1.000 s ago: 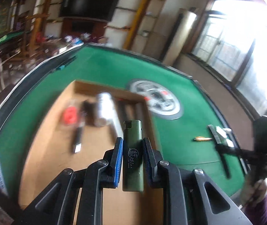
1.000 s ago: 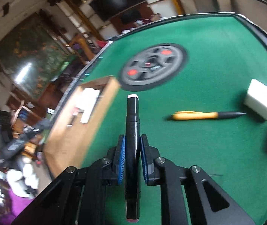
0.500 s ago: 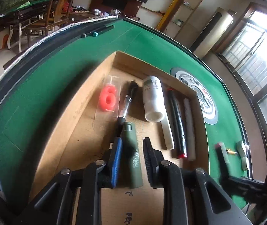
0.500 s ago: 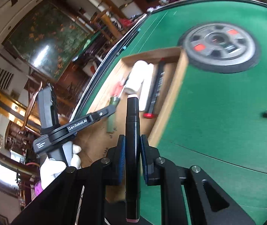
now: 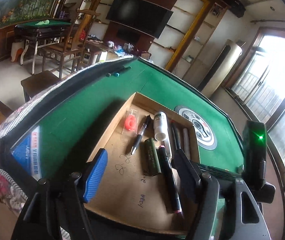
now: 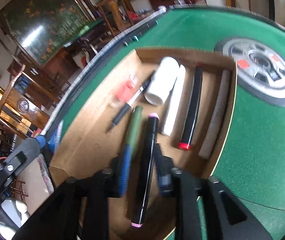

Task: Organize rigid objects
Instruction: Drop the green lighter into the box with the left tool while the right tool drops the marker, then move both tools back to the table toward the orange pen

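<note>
green felt table (image 5: 162,86) is seen beyond both sets of jaws, with a shallow cardboard tray (image 5: 110,140) lying on it, straight ahead of and below the jaws in both views. inside the tray, from big to small: a white bottle (image 6: 162,80) at the far end, a white stick (image 6: 174,102) beside it, a black red-capped marker (image 6: 192,108), a grey stick (image 6: 216,116) against the tray wall on the right of the jaws, a black click pen (image 5: 140,136) and a red piece in clear wrap (image 5: 130,122) far left of the jaws.

left gripper (image 5: 140,164): jaws are opening, spread wide, nothing pressed. green lighter (image 5: 152,157) is seen lying flat on the tray floor just ahead, between the finger lines, released.

right gripper (image 6: 142,160): jaws are opening; black pink-capped marker (image 6: 146,170) is still between them, but gaps are seen on both sides, so it is judged let go and resting in the tray, just beside the lighter, possibly touching, hard to tell through blur.

handling, judged: marker and lighter are light, stiff, smooth plastic, round-ish so liable to roll or slip. best taken at mid-barrel, across the long axis. not fragile. sticks and pens are packed close, so neighbours could be nudged.
</note>
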